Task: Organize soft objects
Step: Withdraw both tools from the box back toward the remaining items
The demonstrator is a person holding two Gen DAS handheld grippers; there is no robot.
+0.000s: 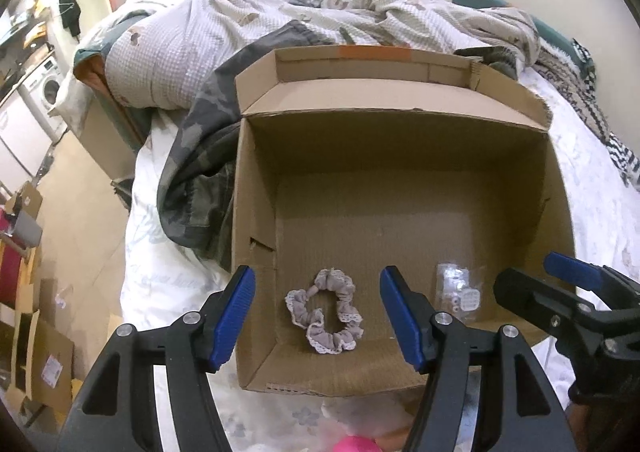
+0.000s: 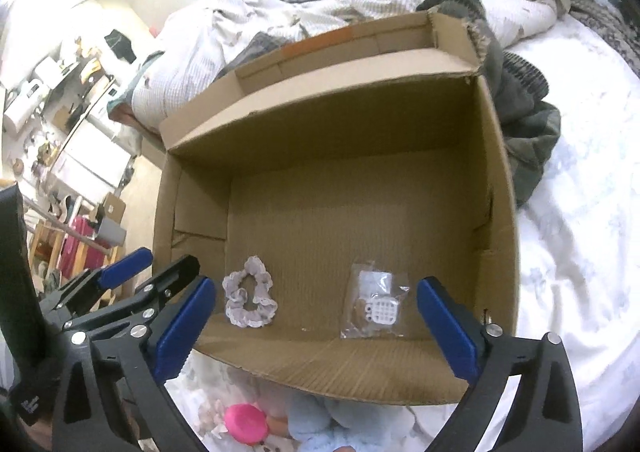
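Note:
An open cardboard box (image 1: 400,100) stands on the bed; it also shows in the right wrist view (image 2: 320,100). On its floor lie a grey lace-edged scrunchie (image 1: 325,311) (image 2: 250,298) and a small clear plastic bag of white bits (image 1: 458,294) (image 2: 374,306). My left gripper (image 1: 318,318) is open and empty above the scrunchie. My right gripper (image 2: 316,330) is open and empty above the bag; it shows at the right in the left wrist view (image 1: 560,292). A pink soft object (image 2: 246,424) and a light blue soft item (image 2: 320,426) lie in front of the box.
A crumpled quilt (image 1: 320,8) and a camouflage garment (image 1: 200,156) lie behind and left of the box. White bedsheet (image 2: 580,232) is to the right. The bed's left edge drops to a floor with boxes (image 1: 40,356) and a washing machine (image 1: 46,90).

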